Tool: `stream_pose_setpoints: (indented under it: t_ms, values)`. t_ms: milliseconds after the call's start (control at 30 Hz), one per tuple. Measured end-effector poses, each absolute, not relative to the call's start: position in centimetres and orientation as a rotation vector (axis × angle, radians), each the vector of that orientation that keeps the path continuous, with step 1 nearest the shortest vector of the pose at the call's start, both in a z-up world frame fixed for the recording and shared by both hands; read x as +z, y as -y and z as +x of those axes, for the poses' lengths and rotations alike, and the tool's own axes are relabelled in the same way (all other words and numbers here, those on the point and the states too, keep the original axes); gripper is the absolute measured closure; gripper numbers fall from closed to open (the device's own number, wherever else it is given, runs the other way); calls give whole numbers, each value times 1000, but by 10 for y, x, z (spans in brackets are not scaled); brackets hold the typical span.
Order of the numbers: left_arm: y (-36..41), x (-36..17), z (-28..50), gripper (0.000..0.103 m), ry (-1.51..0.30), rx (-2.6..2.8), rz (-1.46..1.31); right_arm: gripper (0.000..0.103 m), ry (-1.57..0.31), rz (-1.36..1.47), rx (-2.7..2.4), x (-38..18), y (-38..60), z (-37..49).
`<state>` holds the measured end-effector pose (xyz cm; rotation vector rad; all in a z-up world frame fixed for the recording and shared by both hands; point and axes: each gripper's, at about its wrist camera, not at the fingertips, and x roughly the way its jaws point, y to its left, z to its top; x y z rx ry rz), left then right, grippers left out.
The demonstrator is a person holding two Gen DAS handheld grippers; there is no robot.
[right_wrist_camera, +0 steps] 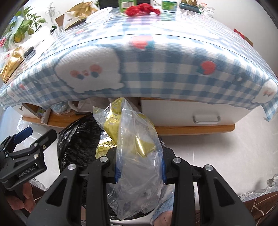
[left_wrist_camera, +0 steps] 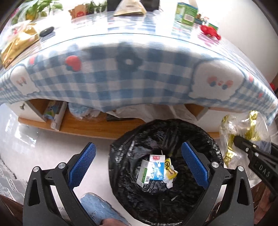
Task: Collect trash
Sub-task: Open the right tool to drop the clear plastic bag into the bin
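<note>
A bin lined with a black bag (left_wrist_camera: 205,139) stands on the floor in front of the table and holds a white-and-blue carton (left_wrist_camera: 155,167) and a yellow wrapper (left_wrist_camera: 169,169). My left gripper (left_wrist_camera: 139,165) is open and empty above the bin's mouth. My right gripper (right_wrist_camera: 139,171) is shut on a clear plastic bag with gold foil wrapping inside (right_wrist_camera: 137,139), held just right of the bin (right_wrist_camera: 78,139). The same bag (left_wrist_camera: 243,125) and right gripper (left_wrist_camera: 238,140) show at the right in the left wrist view. The left gripper (right_wrist_camera: 34,133) shows at the left in the right wrist view.
A low table with a blue checked cloth (left_wrist_camera: 132,81) is just behind the bin. On it lie gold packets (left_wrist_camera: 19,43), a green box (left_wrist_camera: 185,13), a red object (left_wrist_camera: 210,32) and plants (right_wrist_camera: 22,27). A shelf under the table (left_wrist_camera: 78,125) holds clutter. A white drawer (right_wrist_camera: 205,113) is at right.
</note>
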<state>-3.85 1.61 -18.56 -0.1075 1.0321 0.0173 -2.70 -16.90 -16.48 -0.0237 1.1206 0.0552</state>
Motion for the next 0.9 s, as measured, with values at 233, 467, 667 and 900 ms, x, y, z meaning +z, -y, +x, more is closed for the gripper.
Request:
stream_pose_setpoints:
  t_ms: [233, 467, 667, 900]
  values:
    - [-35, -192, -33, 6, -1033, 38, -105, 71, -1138, -24, 80, -175, 146, -23]
    - [-42, -205, -25, 6, -1025, 54, -91, 71, -1171, -21, 87, -199, 134, -16]
    - [-41, -217, -19, 6, -1033, 54, -83, 71, -1194, -21, 88, -216, 129, -11]
    - [-46, -223, -17, 6, -1036, 72, -99, 71, -1216, -33, 96, -231, 122, -7]
